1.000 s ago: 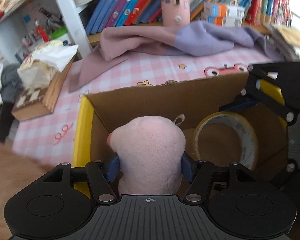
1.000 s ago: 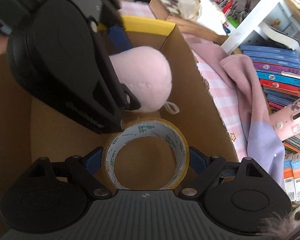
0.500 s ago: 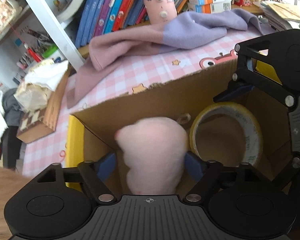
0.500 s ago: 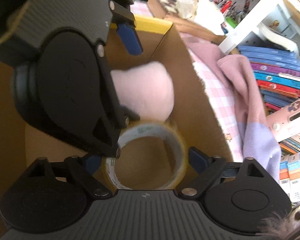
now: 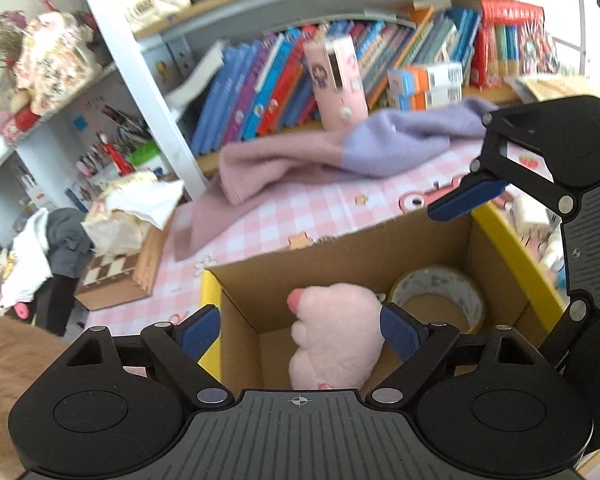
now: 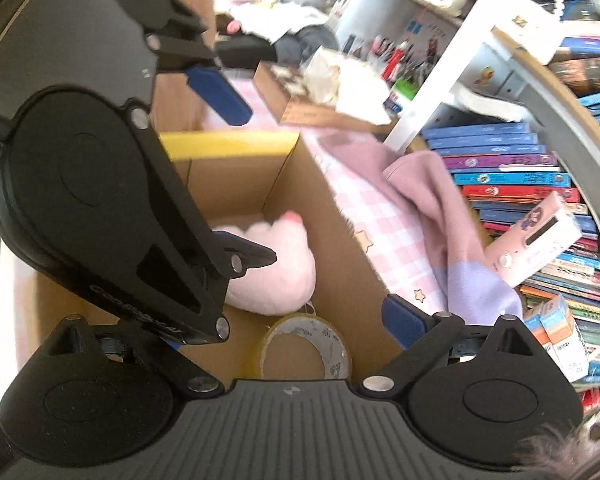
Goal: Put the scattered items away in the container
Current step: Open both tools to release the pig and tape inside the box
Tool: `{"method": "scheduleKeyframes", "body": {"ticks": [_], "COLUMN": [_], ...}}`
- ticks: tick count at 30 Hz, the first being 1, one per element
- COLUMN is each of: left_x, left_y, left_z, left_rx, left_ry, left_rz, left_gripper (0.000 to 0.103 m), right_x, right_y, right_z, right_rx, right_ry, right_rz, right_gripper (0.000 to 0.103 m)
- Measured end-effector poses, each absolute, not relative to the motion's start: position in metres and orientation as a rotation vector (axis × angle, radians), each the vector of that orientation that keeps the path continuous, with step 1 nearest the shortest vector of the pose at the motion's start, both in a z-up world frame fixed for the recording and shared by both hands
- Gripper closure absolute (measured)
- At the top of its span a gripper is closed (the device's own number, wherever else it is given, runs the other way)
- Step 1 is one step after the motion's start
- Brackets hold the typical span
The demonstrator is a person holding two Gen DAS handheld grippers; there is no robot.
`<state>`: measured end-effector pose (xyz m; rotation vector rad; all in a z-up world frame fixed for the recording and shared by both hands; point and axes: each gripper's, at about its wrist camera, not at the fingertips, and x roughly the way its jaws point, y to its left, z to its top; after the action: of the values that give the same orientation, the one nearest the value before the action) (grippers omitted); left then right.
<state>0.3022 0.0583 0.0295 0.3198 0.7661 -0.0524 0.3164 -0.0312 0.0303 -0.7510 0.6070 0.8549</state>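
A pink plush toy (image 5: 334,334) lies inside the open cardboard box (image 5: 340,252), beside a roll of clear tape (image 5: 440,300). My left gripper (image 5: 300,330) is open above the box's near side, its blue pads apart from the toy. My right gripper (image 6: 288,330) is open above the box, with the tape (image 6: 306,346) lying on the box floor below it and the toy (image 6: 276,270) further in. The right gripper also shows in the left wrist view (image 5: 548,184), and the left gripper crosses the right wrist view (image 6: 112,184).
The box has yellow flaps (image 5: 210,320) and stands on a pink checked cloth (image 5: 284,216). A pink-and-purple garment (image 5: 340,152) lies behind it, before a shelf of books (image 5: 340,72). A small wooden box with paper (image 5: 120,248) stands at the left.
Both grippers have opened and risen out of the box. The plush toy and the tape roll have been let go and now lie on the box floor.
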Motion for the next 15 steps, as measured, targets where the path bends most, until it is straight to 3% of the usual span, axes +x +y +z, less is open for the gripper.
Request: {"method": "scheduleKeyframes", "body": {"ticks": [15], "left_x": [0.215], "left_y": [0.064], "left_z": [0.074], "left_rx": [0.222], "left_ry": [0.612], "left_rz": [-0.025], "left_gripper": [0.010], "right_x": [0.247], "right_y": [-0.059], "right_z": [0.076], "right_rx": [-0.550], "right_ry": [0.517], "right_rz": [0.740], "right_gripper": [0.005]}}
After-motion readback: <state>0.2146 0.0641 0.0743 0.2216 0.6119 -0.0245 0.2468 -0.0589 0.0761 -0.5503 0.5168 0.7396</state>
